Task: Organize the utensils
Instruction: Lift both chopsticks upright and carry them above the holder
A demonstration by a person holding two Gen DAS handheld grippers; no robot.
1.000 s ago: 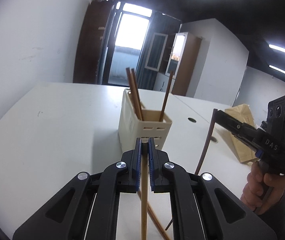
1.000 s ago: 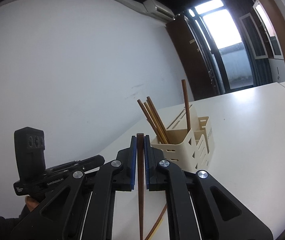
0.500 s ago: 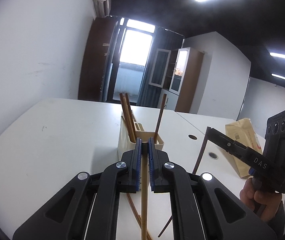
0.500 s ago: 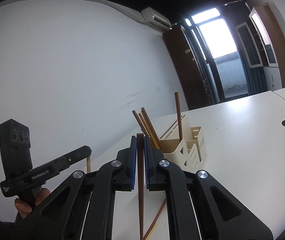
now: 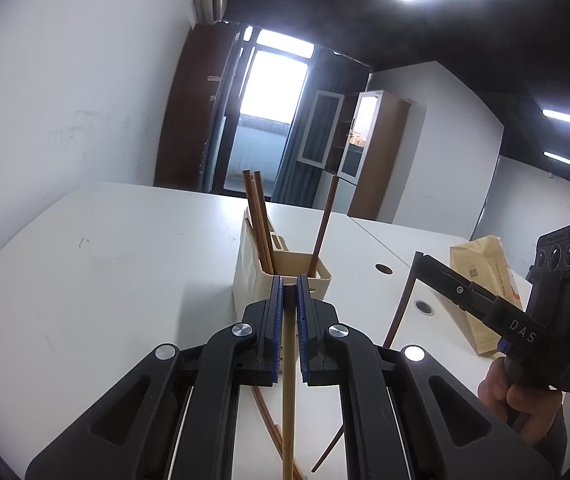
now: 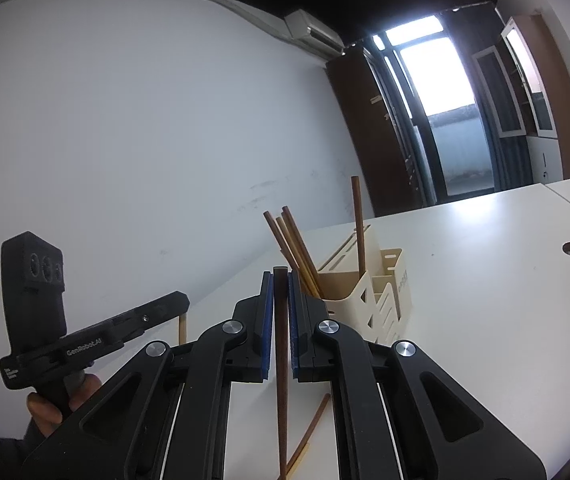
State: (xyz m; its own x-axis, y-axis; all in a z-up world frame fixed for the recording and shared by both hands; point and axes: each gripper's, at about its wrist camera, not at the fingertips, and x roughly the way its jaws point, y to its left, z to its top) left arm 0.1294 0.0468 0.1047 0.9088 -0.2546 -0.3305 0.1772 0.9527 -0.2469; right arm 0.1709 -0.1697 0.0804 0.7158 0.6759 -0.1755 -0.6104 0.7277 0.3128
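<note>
Chopsticks fill both your grips. Your left gripper (image 5: 289, 292) has its blue ribbed jaws closed tight on a pale chopstick (image 5: 288, 392), a smooth round wooden rod whose long axis runs straight along the jaws, top end at the jaw tips, lower end cut off by the frame edge. Your right gripper (image 6: 280, 280) is clamped the same way on a dark chopstick (image 6: 281, 380), square-cut at its top, hanging down along the jaws toward the white tabletop (image 6: 485, 280).

Just beyond both grippers stands the cream plastic holder (image 5: 253, 276), boxy, with slotted walls and several compartments. Three or four brown chopsticks (image 6: 293, 244) lean together in one compartment, and a single dark one (image 6: 359, 224) stands almost upright apart from them. Your left gripper's body hides the holder's lower front, so you cannot tell how many compartments it has.

More loose chopsticks (image 5: 269, 420) lie on the tabletop under your jaws, crossing, partly covered by the black gripper arms.
</note>
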